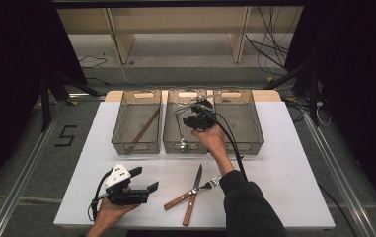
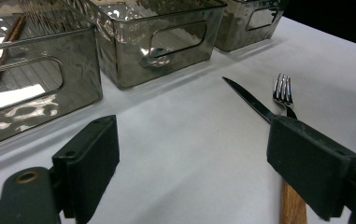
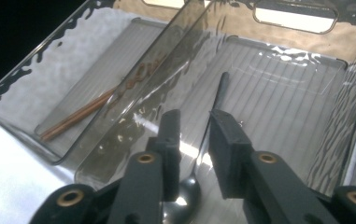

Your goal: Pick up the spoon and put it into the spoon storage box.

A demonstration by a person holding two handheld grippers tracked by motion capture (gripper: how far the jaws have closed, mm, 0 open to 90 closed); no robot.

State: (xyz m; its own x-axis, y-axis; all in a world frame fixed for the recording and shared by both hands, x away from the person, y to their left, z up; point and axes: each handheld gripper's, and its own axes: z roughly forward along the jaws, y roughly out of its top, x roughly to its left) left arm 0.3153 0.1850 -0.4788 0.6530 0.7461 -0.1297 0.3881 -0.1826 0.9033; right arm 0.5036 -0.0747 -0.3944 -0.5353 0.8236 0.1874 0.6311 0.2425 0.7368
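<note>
Right hand-held gripper (image 3: 193,133) over middle bin (image 1: 169,129), jaws narrowly parted astride spoon (image 3: 189,186) lying on bin floor, likely sorting cutlery. Left hand-held gripper (image 2: 192,158) wide, empty, near-left on counter (image 1: 284,168), facing knife (image 2: 248,99) and fork (image 2: 283,91).

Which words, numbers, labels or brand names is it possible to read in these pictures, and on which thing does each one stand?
"5": a dark figure marked on the grey floor, left of the white table in the high view.
No other text can be read: the three bins, the knife, the fork and both hand-held grippers carry no legible mark.
</note>
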